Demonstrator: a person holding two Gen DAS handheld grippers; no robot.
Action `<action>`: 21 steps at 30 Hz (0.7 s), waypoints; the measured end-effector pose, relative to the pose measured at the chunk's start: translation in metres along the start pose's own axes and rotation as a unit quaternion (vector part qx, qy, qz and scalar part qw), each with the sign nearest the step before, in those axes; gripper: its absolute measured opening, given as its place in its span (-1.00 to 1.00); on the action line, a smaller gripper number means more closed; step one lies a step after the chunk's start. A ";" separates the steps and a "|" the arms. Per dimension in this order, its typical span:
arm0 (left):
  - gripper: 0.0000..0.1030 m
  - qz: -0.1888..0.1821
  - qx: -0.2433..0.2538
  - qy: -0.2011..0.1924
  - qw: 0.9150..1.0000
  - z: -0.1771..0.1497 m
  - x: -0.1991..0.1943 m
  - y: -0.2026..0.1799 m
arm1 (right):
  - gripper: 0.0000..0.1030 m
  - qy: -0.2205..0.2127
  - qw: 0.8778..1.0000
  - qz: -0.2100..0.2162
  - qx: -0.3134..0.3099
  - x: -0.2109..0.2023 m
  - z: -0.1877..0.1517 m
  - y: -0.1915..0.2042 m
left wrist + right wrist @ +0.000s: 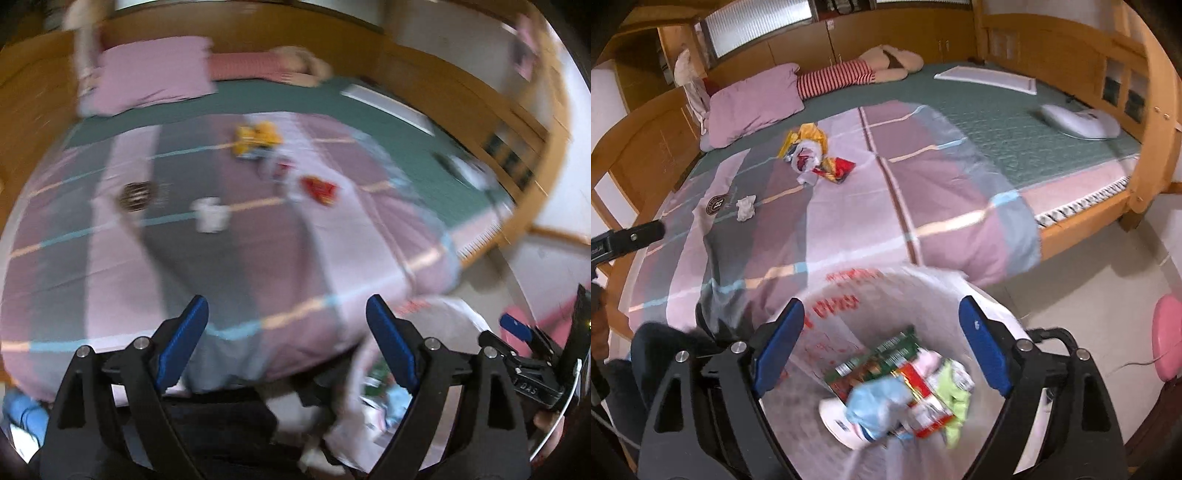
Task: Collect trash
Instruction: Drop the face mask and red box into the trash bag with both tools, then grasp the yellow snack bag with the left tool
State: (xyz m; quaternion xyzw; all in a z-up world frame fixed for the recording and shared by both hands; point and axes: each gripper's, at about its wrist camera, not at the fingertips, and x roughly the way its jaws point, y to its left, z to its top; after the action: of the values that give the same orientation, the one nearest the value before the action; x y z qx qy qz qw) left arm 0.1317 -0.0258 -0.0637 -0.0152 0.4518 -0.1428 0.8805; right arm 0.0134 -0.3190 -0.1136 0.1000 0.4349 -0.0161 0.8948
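Trash lies on the bed's patchwork quilt [849, 206]: a yellow wrapper [807, 134], a clear bag of scraps [805, 157], a red snack packet [836, 168] and a crumpled white tissue [746, 207]. The left wrist view, blurred, shows the yellow wrapper [256, 138], red packet [319, 190] and tissue [210, 218]. My right gripper [882, 343] is open above a white trash bag [849, 310] holding several wrappers [905, 384]. My left gripper [286, 339] is open and empty at the bed's foot; the bag [436, 317] sits to its right.
A pink pillow [757, 99], a striped plush toy [857, 74], a white board [986, 79] and a white device [1078, 122] lie on the green mattress. A wooden bed frame [1145, 110] surrounds it. A pink stool [1169, 336] stands on the tiled floor at right.
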 end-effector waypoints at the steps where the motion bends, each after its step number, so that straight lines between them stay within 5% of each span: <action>1: 0.69 0.009 -0.012 -0.002 1.000 0.004 0.000 0.012 | 0.63 -0.002 1.000 0.004 -0.005 0.004 0.007 0.007; 10: 0.69 0.052 -0.075 -0.020 0.996 0.033 0.008 0.083 | 0.63 -0.063 0.992 0.035 -0.105 0.063 0.095 0.115; 15: 0.69 0.071 -0.086 -0.020 0.994 0.061 0.028 0.105 | 0.63 -0.022 0.990 0.075 -0.120 0.103 0.104 0.167; 21: 0.73 0.061 -0.043 -0.012 0.997 0.113 0.084 0.095 | 0.63 0.057 0.988 0.131 -0.050 0.111 0.069 0.147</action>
State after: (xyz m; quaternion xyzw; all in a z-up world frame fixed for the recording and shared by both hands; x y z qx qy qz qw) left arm 0.2904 0.0312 -0.0779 -0.0275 0.4472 -0.0689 0.8913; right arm 0.1527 -0.1823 -0.1350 0.1120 0.4690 0.1291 0.8665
